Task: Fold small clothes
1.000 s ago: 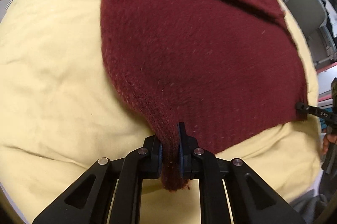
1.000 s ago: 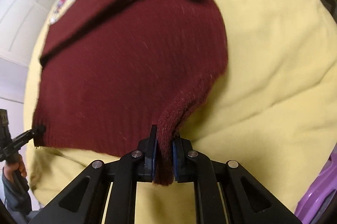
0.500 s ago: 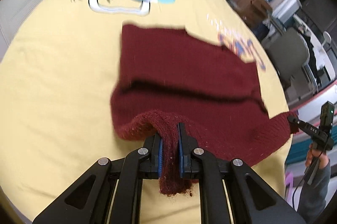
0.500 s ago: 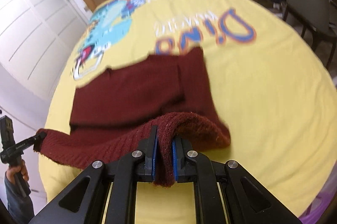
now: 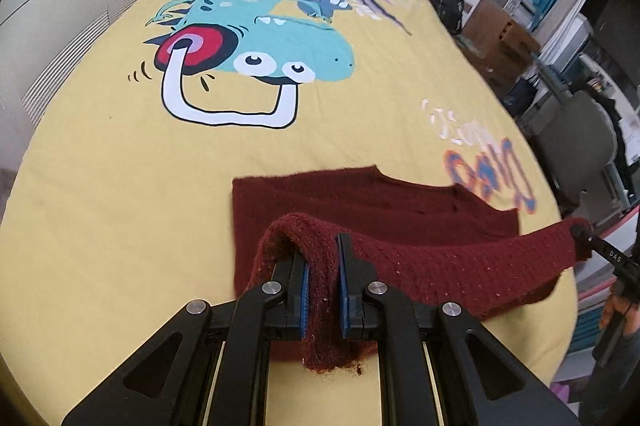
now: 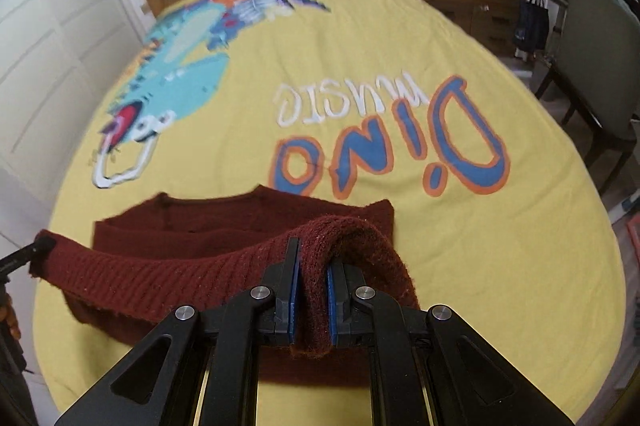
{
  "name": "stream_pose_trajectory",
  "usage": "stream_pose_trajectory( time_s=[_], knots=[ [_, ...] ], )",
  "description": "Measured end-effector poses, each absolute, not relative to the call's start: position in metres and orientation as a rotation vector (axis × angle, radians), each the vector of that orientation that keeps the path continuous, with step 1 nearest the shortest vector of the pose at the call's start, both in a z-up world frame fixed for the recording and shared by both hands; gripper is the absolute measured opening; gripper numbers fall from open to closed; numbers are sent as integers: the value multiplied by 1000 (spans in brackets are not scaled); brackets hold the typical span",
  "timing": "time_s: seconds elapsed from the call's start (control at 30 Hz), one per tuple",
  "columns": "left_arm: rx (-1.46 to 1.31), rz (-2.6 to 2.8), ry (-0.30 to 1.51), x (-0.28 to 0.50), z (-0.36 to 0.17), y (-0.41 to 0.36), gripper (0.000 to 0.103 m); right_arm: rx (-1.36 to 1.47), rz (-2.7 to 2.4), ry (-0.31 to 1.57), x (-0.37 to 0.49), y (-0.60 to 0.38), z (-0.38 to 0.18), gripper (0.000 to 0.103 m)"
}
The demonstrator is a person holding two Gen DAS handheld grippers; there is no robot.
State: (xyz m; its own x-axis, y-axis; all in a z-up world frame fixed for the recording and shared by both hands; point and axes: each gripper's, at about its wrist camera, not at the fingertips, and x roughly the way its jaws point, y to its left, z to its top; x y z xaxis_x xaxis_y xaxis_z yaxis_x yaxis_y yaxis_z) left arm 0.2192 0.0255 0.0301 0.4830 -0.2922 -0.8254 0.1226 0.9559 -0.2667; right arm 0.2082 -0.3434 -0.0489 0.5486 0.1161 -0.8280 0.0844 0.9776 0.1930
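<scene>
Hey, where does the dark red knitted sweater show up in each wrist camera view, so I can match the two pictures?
Left wrist view: the dark red knitted sweater lies lower centre, its near hem lifted, stretching right from the left gripper.
Right wrist view: the sweater lies lower left of centre, hem stretching left from the right gripper.
Shared landmark: the blue and orange "Dino" lettering on the yellow bedspread.

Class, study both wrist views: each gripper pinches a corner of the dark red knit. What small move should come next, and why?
Probably carry both corners forward and lower them onto the far edge. The left gripper and right gripper hold the sweater's near hem lifted, while its far half lies flat on the yellow bedspread.
</scene>
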Motion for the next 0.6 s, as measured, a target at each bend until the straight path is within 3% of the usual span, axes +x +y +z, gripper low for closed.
stream_pose_trajectory(
  time_s=[0.4, 0.5, 0.53, 0.57, 0.6],
  knots=[
    [39, -137, 1131, 248, -76, 0, 11, 175, -57, 1142, 248, -333, -133, 14],
    [64, -120, 1148, 249, -82, -2, 16, 172, -78, 1110, 242, -334, -126, 42],
    [64, -113, 1165, 250, -81, -2, 17, 179, -77, 1095, 239, -334, -123, 57],
    [59, -108, 1169, 249, -79, -3, 20, 187, -75, 1074, 235, -334, -118, 66],
    [60, -104, 1163, 249, -75, -3, 23, 185, -73, 1056, 231, -333, -113, 69]
  ],
)
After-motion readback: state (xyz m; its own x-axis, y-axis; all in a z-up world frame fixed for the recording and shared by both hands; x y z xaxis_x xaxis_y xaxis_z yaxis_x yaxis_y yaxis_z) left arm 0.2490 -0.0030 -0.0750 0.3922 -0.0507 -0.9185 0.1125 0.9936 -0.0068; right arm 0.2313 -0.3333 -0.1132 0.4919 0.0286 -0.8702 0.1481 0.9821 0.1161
